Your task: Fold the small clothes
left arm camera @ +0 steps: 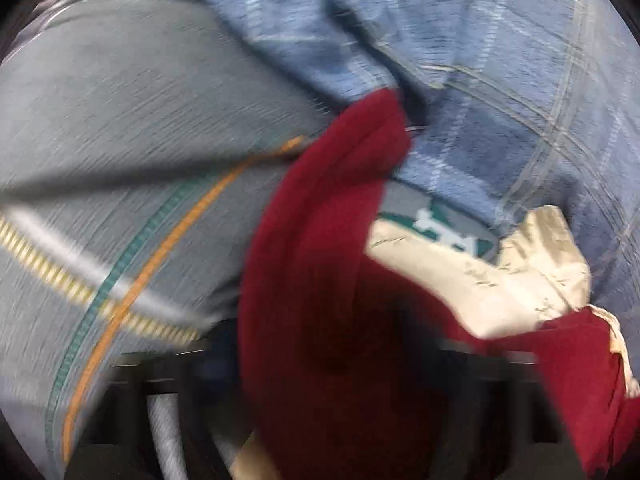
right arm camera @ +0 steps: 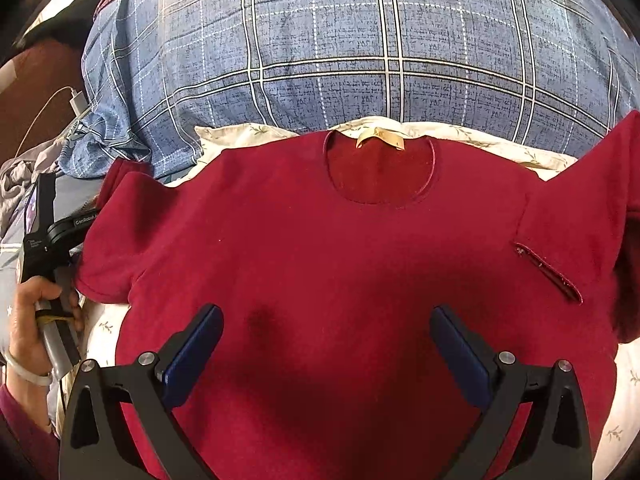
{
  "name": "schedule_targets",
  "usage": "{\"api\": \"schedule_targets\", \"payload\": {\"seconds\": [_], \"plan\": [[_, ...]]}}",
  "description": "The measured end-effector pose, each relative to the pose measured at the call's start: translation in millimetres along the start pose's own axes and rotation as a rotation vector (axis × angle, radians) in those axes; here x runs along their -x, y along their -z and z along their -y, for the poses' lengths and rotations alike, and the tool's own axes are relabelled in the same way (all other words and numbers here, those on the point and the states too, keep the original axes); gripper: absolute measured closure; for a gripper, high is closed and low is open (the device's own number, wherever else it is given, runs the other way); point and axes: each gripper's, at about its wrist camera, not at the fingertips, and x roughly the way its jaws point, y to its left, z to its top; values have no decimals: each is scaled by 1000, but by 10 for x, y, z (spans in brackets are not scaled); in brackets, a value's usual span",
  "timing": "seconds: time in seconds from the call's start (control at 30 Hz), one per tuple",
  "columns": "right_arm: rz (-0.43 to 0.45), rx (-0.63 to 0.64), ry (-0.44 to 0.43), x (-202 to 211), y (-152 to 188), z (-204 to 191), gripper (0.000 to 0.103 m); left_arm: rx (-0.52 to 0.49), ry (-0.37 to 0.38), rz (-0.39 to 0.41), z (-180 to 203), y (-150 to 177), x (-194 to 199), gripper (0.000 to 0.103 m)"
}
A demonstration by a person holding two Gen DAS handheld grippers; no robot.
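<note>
Right wrist view: we see the dark red short-sleeved knit top (right arm camera: 320, 264) lying flat, front up, on a cream floral-print cloth (right arm camera: 500, 148), its round neckline toward the blue plaid quilt (right arm camera: 360, 40).
Right claw: our right gripper (right arm camera: 326, 344) hangs over the lower body of the top, its blue-padded fingers (right arm camera: 192, 344) well apart, nothing between them.
Left claw: our left gripper (left arm camera: 340, 364) is at the sleeve on the left edge of the top; in its own blurred view red fabric fills the space at the fingertips, and it looks clamped on the sleeve, though we cannot see the pads clearly.
Step in hand: we judge it is the first fold, bringing the left sleeve in over the chest.
Doing it well: carry the sleeve straight across, keep the crease parallel to the side seam, and lay it flat before letting go.
Right hand's part: pin the body near the hem so the top does not slide.
Risk: the cream cloth may bunch underneath.
</note>
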Motion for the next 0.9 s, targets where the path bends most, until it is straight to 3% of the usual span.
{"api": "schedule_targets", "payload": {"seconds": [0.03, 0.13, 0.2, 0.4, 0.5, 0.57, 0.7, 0.8, 0.9], "plan": [[-2, -4, 0, -2, 1, 6, 0, 9, 6, -10, -28, -20, -26, 92], [5, -14, -4, 47, 16, 40, 0, 81, 118, -25, -152, -77, 73, 94], [16, -15, 2, 119, 10, 82, 0, 56, 181, 25, -70, -108, 355, 94], [82, -50, 59, 388, -62, 388, 0, -222, 369, 253, 723, 59, 1562, 94], [109, -125, 64, 503, -59, 627, 0, -407, 433, 321, 1203, 424, 1931, 93], [116, -164, 75, 572, -37, 799, 0, -533, 456, 290, 1490, 822, 1914, 89], [125, -184, 125, 720, -7, 1059, 0, -663, 452, 51, 1735, 1514, 1356, 55], [144, -214, 146, 846, 10, 1242, 0, -625, 448, -86, 1561, 1724, 1014, 55], [145, -226, 134, 909, -3, 1354, 0, -579, 442, -80, 1316, 1620, 1097, 42]]}}
